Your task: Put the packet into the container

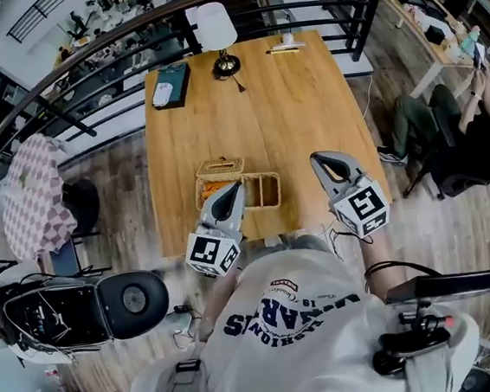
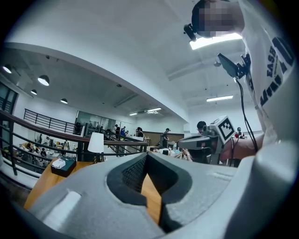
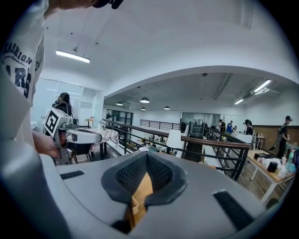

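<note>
Head view: a wooden table (image 1: 287, 99) carries a woven basket (image 1: 277, 189) at its near edge, a white-shaded lamp (image 1: 217, 28) at the far edge, and a dark tray (image 1: 172, 83) with a white item on it at the far left. The basket has a lidded section at the back left and open compartments in front. An orange item, apparently the packet (image 1: 213, 187), lies inside the front left compartment, partly hidden behind the left gripper (image 1: 237, 186). The left gripper hangs over the near edge of the table, its tip over the basket. The right gripper (image 1: 319, 160) hangs to the right of the basket, clear of it. Left gripper view: the left gripper (image 2: 146, 155) has its dark pads closed together at the tip, with nothing between them; only table wood shows through the gap behind the tip. Right gripper view: the right gripper (image 3: 147, 154) is likewise fully closed and empty, with table wood and a corner of the basket visible below the pads. Each gripper appears at the edge of the other's view, well apart from it.
</note>
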Tool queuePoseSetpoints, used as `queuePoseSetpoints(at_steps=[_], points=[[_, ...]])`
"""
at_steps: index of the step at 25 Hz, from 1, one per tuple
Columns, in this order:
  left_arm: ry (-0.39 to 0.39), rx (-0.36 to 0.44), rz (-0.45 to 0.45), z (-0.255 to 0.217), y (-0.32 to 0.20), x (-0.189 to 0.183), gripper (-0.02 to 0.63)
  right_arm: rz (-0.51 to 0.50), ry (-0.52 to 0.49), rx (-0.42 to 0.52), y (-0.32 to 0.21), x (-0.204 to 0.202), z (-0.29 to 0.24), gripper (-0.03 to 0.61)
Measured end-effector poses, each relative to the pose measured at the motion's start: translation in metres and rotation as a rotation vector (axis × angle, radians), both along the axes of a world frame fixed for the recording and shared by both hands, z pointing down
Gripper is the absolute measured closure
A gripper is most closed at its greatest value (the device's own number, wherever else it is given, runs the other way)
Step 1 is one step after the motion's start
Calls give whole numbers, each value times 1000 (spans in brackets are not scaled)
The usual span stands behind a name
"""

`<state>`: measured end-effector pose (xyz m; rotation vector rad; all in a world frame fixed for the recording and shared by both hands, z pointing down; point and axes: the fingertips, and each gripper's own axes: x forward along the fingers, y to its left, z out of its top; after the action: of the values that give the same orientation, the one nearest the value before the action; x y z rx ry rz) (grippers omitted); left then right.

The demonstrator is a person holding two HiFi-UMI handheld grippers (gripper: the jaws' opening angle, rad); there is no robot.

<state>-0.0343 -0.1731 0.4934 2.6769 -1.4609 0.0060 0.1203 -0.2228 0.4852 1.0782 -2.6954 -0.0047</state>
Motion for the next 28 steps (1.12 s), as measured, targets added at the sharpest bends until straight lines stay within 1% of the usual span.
queuePoseSetpoints(at_steps=[4, 7, 10, 14, 17, 19, 23, 26, 28], points=[[-20, 7, -3, -2, 34, 21, 611, 1, -6, 13, 30, 23, -4, 569], [-19, -9, 6, 0, 68, 45, 611, 5, -4, 9, 63, 47, -2, 569], [-15, -4, 9, -2, 105, 73, 611, 25, -10, 4, 96, 79, -2, 569], [38, -21, -1, 2, 166, 111, 611, 44, -6, 7, 160, 122, 0, 569], [70, -9, -16, 3, 220, 150, 611, 49, -6, 4, 213, 162, 6, 570], [84, -1, -43, 1, 258, 172, 611, 44, -9, 0, 248, 185, 9, 570], [106, -27, -125, 4, 334, 190, 611, 22, -18, 1, 315, 207, 6, 571], [93, -47, -142, 8, 380, 197, 611, 15, -28, 3, 357, 218, 2, 571], [90, -43, -152, 3, 406, 192, 611, 11, -28, 6, 382, 218, -1, 571]])
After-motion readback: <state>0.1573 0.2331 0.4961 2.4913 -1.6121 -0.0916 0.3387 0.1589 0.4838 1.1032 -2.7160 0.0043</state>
